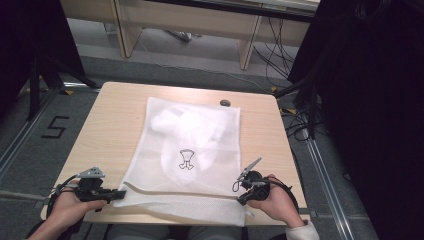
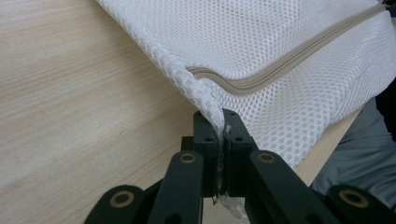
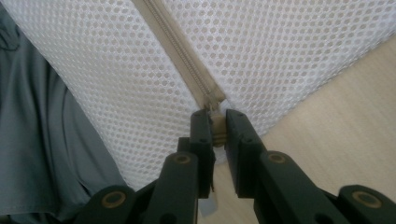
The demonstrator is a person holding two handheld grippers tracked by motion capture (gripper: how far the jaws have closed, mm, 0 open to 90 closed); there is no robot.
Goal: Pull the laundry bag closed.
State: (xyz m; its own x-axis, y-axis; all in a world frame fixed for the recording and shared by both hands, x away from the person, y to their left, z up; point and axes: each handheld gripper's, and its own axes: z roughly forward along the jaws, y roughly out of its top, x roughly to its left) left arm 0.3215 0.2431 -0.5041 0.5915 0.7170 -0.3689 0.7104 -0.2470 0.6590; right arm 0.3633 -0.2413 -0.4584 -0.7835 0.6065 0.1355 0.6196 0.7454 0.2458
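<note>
A white mesh laundry bag (image 1: pixel 190 150) lies flat on the wooden table (image 1: pixel 115 120), with white clothing inside and a small black drawing on it. A beige zipper (image 2: pixel 289 60) runs along its near edge. My left gripper (image 1: pixel 120 194) is at the bag's near left corner, shut on a fold of mesh (image 2: pixel 215 122). My right gripper (image 1: pixel 241 199) sits at the near right corner, shut on the beige zipper pull (image 3: pixel 218 127) at the end of the zipper (image 3: pixel 177 46). The bag's near edge hangs slightly over the table's front.
A small dark round object (image 1: pixel 225 103) rests near the table's far edge. Black stands and cables (image 1: pixel 300 90) crowd the floor to the right. A person's grey trousers (image 3: pixel 37 140) lie just below the table's front edge.
</note>
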